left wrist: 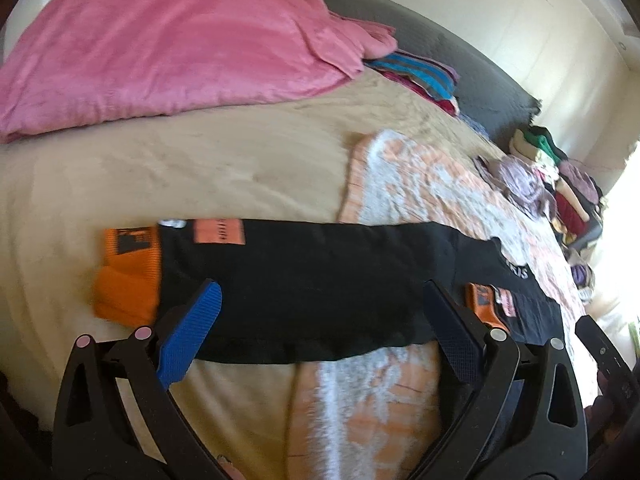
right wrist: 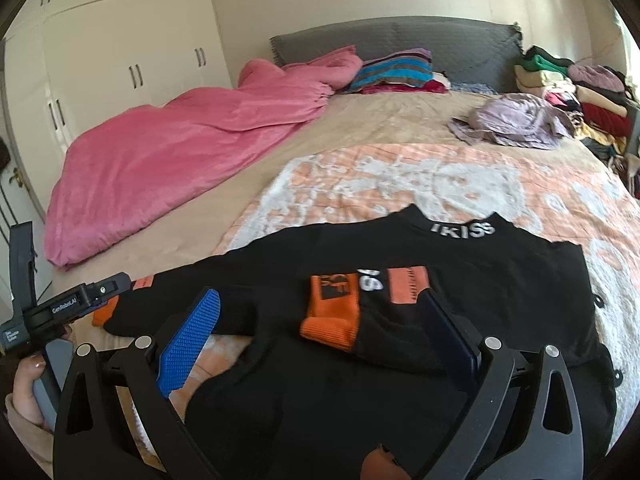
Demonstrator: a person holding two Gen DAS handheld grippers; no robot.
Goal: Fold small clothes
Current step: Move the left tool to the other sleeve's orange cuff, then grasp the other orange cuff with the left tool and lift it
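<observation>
The left gripper (left wrist: pixel 320 320) is spread wide, empty, low over a black sleeve (left wrist: pixel 304 276) stretched leftward to its orange cuff (left wrist: pixel 128 280). The right gripper (right wrist: pixel 320 328) is also wide and empty, over the black top (right wrist: pixel 420 280), whose other sleeve is folded across the chest. The top lies on a peach blanket (right wrist: pixel 400 180) on the bed (right wrist: pixel 380 120). A hand (right wrist: pixel 28 384) grips the left tool's handle.
</observation>
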